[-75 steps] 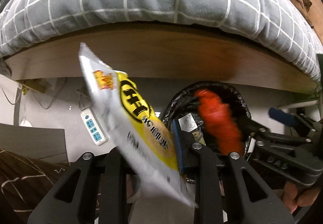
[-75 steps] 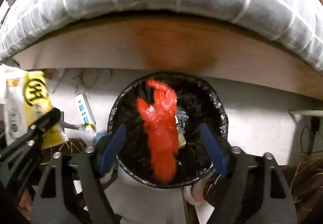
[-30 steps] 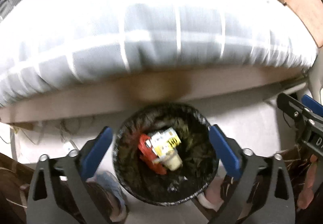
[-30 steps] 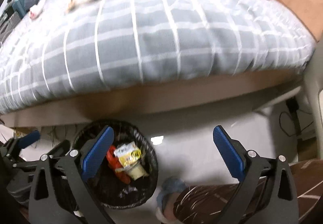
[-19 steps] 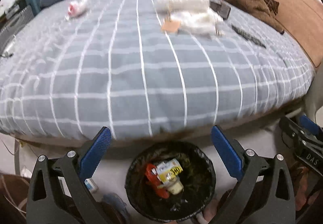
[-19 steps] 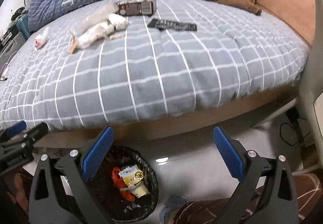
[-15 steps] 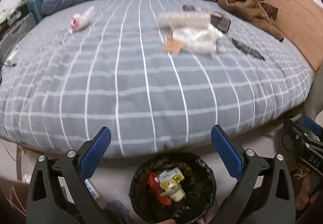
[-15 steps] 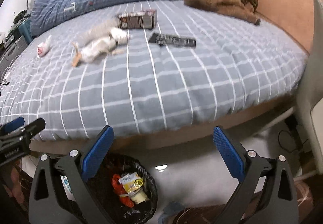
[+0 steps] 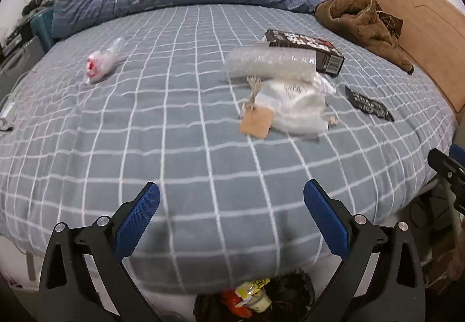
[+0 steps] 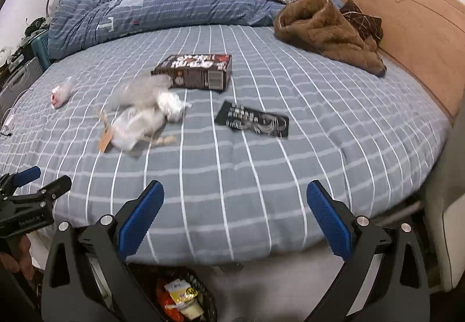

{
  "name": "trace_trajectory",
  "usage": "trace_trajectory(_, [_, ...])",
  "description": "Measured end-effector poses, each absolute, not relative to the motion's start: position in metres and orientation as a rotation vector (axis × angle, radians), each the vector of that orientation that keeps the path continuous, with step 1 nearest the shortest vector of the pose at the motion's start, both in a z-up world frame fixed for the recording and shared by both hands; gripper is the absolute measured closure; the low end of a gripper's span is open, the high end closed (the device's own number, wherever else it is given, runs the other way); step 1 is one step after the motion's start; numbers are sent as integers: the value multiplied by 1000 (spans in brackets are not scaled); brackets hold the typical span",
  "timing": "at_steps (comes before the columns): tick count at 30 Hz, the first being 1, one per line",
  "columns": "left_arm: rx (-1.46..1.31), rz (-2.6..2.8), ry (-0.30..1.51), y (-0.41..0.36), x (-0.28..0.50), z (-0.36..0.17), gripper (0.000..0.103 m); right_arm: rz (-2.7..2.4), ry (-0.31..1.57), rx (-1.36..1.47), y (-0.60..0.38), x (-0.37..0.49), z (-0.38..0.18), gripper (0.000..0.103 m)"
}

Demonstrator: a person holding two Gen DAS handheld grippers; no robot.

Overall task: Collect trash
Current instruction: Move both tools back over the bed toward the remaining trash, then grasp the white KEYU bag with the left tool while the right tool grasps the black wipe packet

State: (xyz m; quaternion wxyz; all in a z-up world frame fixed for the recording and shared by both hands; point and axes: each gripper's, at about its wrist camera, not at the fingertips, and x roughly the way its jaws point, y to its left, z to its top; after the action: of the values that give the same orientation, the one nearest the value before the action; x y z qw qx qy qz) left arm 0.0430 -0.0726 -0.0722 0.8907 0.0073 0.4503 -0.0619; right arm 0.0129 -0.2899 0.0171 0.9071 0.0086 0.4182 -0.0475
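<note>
Both claws, left [image 9: 231,213] and right [image 10: 235,213], hung apart, empty, over the bed [image 9: 189,147]. Mid-frame bubble wrap [image 9: 271,63] overlapped the box [image 9: 305,50]; you risked dragging both.

Bed [image 9: 180,147] middle: box [image 9: 305,50] lying behind bubble wrap [image 9: 270,63] and bag [image 9: 296,110].
Right edge: flat packet [image 10: 252,120].
Left edge: small wrapper [image 9: 98,65].
Floor, before bed: bin [image 10: 180,298] holding trash.

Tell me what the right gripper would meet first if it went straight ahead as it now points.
Probably bare bed cover: the open right gripper aims over the bed's near part. The black flat packet is the first piece of trash roughly in that line, slightly to the right; depth is unclear.
</note>
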Motion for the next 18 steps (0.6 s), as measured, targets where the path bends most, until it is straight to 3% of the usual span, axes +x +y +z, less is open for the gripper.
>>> trace_trajectory(18, [22,-242,926,-131,158,-72,6,-118,911,49,-320,149,-20,9])
